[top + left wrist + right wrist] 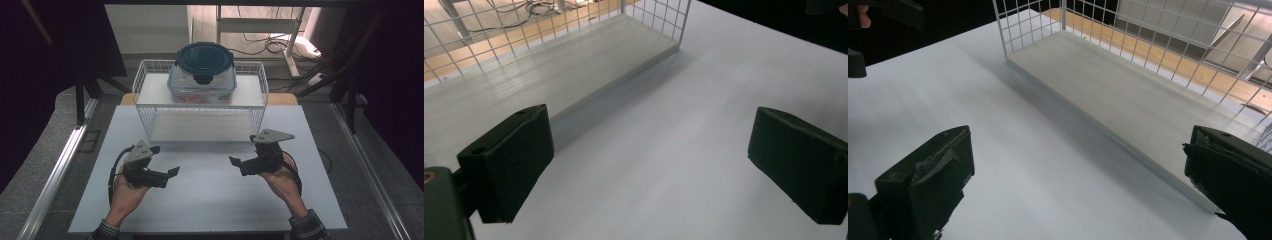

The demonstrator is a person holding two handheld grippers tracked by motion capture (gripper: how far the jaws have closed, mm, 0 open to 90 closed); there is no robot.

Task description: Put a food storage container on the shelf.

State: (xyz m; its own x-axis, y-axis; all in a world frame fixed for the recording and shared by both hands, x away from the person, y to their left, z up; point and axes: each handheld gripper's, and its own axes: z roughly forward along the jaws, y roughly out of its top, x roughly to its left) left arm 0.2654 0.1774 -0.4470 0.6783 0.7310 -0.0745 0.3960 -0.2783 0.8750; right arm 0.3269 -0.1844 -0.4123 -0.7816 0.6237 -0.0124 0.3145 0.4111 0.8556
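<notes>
My left gripper has its fingers wide apart and empty; the right gripper too, both low over the white desk, pointing inward. Beyond them, the lidded container sits atop the wire rack.

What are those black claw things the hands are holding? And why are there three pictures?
Those are grippers, hand-held pinching tools. The top picture looks down from above: the left gripper and the right gripper hover over a white table, both open and holding nothing. Behind them stands a white wire rack with a lidded food box on its upper shelf. The other two pictures come from little cameras riding on each gripper, so you see the left gripper's and the right gripper's own black jaws, spread wide, pointing toward the rack's lower shelf.
</notes>
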